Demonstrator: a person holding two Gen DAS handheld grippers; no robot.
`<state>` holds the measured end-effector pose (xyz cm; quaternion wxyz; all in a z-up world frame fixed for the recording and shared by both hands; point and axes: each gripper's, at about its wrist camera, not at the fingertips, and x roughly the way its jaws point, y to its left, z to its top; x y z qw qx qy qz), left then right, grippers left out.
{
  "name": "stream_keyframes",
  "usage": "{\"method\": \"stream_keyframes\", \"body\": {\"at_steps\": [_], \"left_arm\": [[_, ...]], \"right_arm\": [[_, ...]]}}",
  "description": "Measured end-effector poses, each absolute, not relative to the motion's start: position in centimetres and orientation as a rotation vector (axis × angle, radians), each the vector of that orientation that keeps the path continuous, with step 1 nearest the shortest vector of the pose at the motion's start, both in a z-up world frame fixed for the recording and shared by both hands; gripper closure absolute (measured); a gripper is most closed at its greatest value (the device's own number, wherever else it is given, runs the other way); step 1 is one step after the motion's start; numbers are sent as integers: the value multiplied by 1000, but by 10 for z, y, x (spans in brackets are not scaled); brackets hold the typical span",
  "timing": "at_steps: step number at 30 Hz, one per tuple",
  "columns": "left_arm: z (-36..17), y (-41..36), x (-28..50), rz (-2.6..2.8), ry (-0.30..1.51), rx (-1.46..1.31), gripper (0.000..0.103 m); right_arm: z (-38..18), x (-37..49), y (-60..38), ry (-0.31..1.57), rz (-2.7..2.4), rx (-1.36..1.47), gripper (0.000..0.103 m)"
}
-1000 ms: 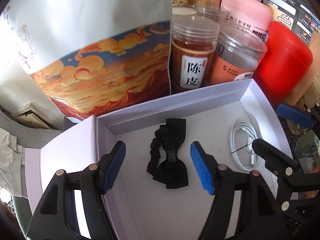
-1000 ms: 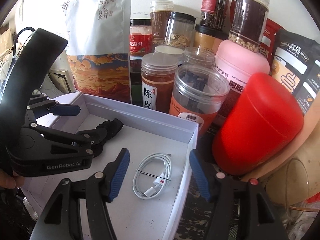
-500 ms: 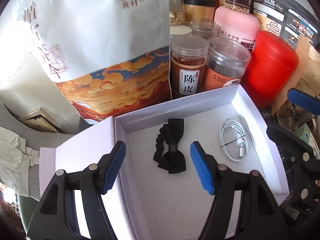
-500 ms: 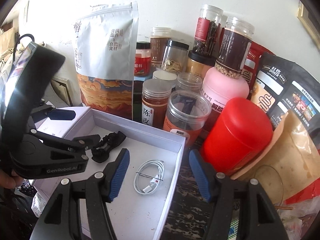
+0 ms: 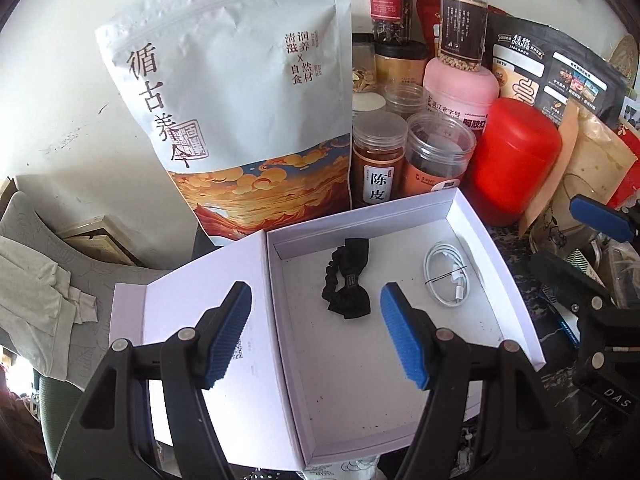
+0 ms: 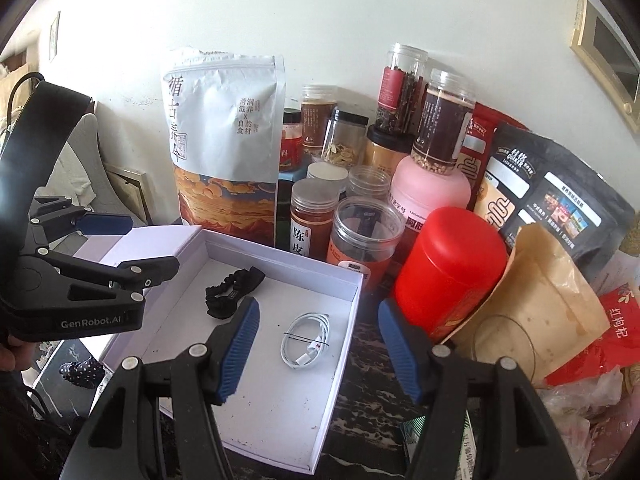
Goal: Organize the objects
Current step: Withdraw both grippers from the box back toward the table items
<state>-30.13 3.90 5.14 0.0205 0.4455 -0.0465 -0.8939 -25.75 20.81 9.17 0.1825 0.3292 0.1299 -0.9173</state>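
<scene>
Both empty claws, left point(image 5: 316, 332) and right point(image 6: 318, 346), jaws apart, now sit higher above the shallow white cardboard box point(image 5: 472, 216), which looks smaller

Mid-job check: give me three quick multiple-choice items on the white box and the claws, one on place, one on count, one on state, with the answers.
1. Where does the black hair tie lie?
A. in the white box
B. on the red canister
C. in the left claw

2. How many items are in the box?
A. one
B. two
C. four

3. How does the right claw stand?
A. shut on the cable
B. open, empty
C. shut on a jar

Answers: 1 A, it rests on the box floor. 2 B, hair tie and coiled white cable only. 3 B, nothing sits between its blue pads.
</scene>
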Motion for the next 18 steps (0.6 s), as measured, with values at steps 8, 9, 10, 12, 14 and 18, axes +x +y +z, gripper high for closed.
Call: {"method": "stream_keyframes", "body": {"at_steps": [8,9,10,12,14,18], "left_arm": [[84,38,-256,-2791,-171,1306,37],[87,37,-250,-2794,-169,1300,36],[90,36,-244,-2796,-169,1292,35],[95,34,-234,-2794,-174,1277,35],[98,32,-224,-2786,-175,1264,35],[101,29,-206,-2788,-174,1251,35]], "right_arm": [[117,-216,206,362,-2595,860,40],[119,-212,206,365,-2597,857,40],[120,-207,205,366,-2599,852,40],[122,-197,205,363,-2596,843,40],[124,-187,204,366,-2596,830,40],[127,-171,201,372,-2595,822,40]]}}
